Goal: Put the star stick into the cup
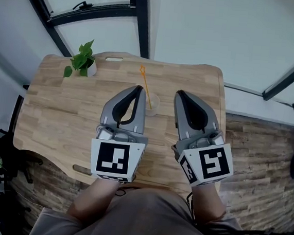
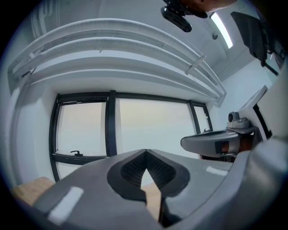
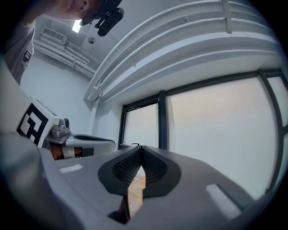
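A thin orange star stick (image 1: 144,84) stands tilted in a small clear cup (image 1: 153,104) near the middle of the wooden table (image 1: 59,111), its star end pointing up and away. My left gripper (image 1: 138,89) is just left of the cup, shut, with nothing between its jaws. On the other side of the cup my right gripper (image 1: 180,94) is shut and empty too. Both gripper views look up at the windows and ceiling. The left gripper (image 2: 145,152) and right gripper (image 3: 140,147) show their jaws meeting at the tips. Neither gripper view shows the cup or the stick.
A green plant (image 1: 81,60) in a white pot stands at the table's far left corner. The table has a handle slot (image 1: 114,59) in its far edge. Black-framed windows (image 1: 138,15) lie beyond it, and brick-pattern floor (image 1: 257,151) is to the right.
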`<state>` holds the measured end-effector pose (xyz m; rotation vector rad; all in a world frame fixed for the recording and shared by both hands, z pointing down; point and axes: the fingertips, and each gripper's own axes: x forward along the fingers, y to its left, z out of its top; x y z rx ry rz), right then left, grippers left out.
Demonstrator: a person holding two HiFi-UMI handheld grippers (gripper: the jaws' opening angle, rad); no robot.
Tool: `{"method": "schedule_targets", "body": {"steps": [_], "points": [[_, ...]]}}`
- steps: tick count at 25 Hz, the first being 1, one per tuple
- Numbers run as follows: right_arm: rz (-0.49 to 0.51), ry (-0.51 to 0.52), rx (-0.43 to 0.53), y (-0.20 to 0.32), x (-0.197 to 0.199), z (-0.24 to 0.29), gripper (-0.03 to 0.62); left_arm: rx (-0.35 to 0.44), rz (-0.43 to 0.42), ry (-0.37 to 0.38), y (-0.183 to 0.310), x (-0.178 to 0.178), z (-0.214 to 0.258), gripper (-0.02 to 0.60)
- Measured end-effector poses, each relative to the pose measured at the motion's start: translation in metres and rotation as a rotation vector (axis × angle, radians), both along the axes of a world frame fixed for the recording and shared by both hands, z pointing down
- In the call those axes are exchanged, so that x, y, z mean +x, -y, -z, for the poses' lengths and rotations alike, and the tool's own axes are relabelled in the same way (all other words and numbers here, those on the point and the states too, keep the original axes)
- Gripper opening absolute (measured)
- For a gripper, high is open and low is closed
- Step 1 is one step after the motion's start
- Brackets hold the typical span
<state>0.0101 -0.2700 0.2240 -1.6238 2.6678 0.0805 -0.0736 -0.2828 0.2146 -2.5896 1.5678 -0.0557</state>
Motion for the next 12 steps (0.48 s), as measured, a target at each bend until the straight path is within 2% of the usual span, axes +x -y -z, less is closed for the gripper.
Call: {"method": "schedule_targets", "body": {"steps": [12], "points": [[-0.013, 0.003, 0.003, -0.0088, 0.0035, -0.0005, 0.023, 0.004, -0.009, -0.005, -0.0083, 0.0035, 0.0001, 0.000]]}}
